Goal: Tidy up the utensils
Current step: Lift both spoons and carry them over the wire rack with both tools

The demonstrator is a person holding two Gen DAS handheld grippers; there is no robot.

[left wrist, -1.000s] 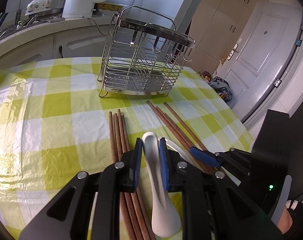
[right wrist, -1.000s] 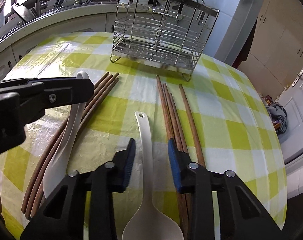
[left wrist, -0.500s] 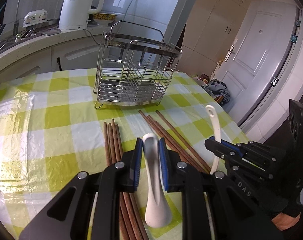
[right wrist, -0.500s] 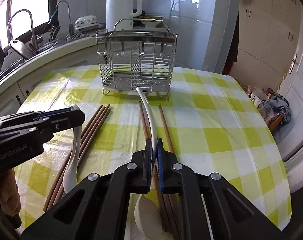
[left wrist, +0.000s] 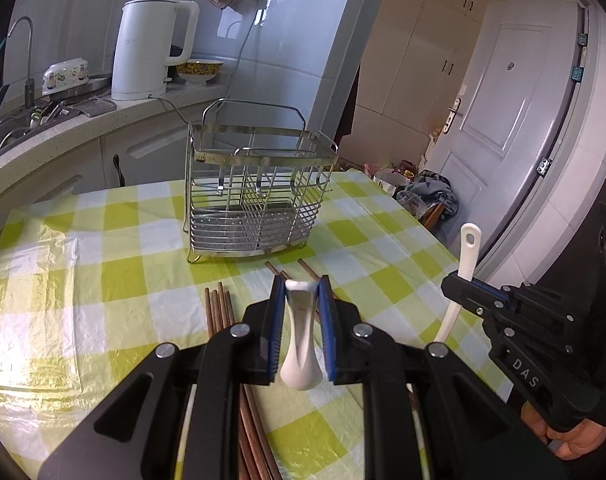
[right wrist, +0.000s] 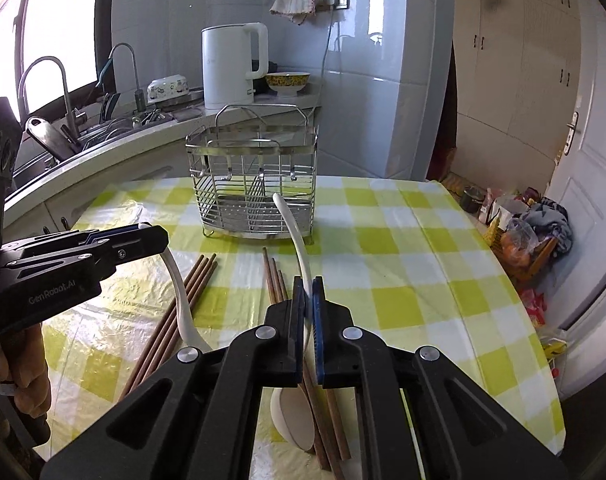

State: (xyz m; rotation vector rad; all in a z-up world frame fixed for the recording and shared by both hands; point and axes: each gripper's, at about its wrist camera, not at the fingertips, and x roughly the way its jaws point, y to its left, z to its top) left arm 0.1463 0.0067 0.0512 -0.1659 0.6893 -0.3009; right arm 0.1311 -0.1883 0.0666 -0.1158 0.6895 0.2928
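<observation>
My left gripper (left wrist: 302, 286) is shut on a white spoon (left wrist: 300, 340) and holds it above the table, handle forward. My right gripper (right wrist: 308, 286) is shut on a second white spoon (right wrist: 297, 236), its handle pointing toward the wire utensil rack (right wrist: 255, 184). The rack also shows in the left wrist view (left wrist: 255, 196), upright at the table's far side, with nothing in it. Two bundles of brown chopsticks (right wrist: 191, 284) (right wrist: 277, 280) lie on the checked tablecloth below the grippers. The right gripper shows in the left wrist view (left wrist: 463, 284), the left gripper in the right wrist view (right wrist: 151, 236).
A counter behind the table holds a white kettle (right wrist: 233, 68), bowls (right wrist: 287, 80) and a sink with taps (right wrist: 63, 80). A white door (left wrist: 515, 120) and floor clutter (right wrist: 531, 232) are to the right. The table edge (right wrist: 515, 304) curves at right.
Both grippers have lifted their spoons higher off the table and tilted up. One second ago the right gripper was open over its spoon; it then shut on it.
</observation>
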